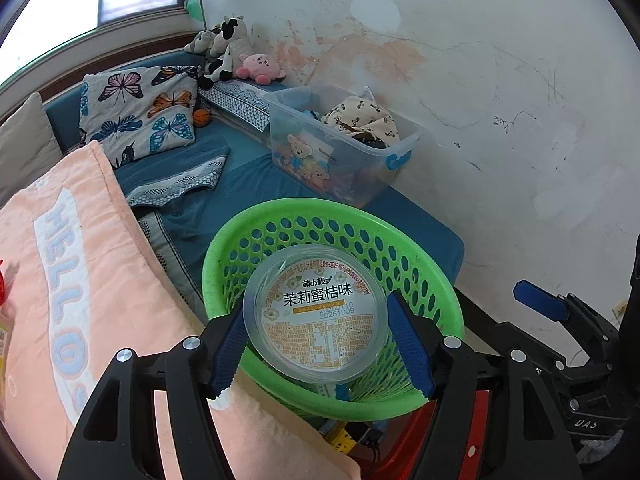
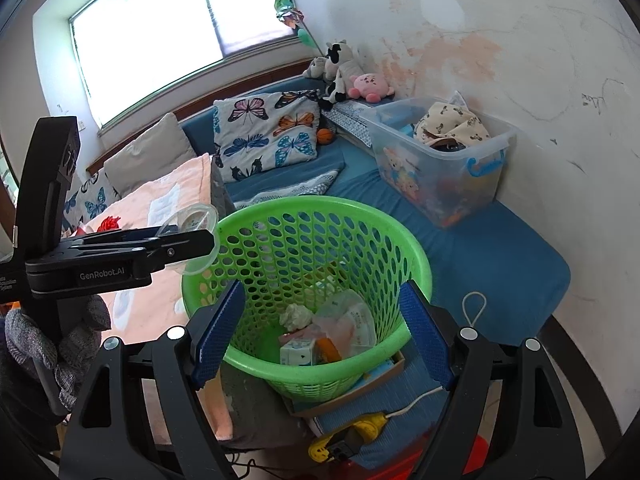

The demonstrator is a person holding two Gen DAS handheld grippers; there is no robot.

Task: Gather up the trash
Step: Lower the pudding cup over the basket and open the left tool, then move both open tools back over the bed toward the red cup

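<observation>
We clamp the left gripper (image 1: 320,344) on a clear jelly cup (image 1: 316,314) over the green basket (image 1: 436,268). Right gripper (image 2: 320,332) fingers apart, empty. Clear storage bin (image 2: 452,160) sits behind on the bed (image 2: 500,248).

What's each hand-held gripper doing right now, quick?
Left hand-held gripper: shut on the clear plastic cup, above the green basket.
Right hand-held gripper: open, holding nothing.

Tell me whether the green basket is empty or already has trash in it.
Not empty. The right wrist view shows the green basket with crumpled paper, wrappers and a small carton at the bottom, well below its rim.
</observation>
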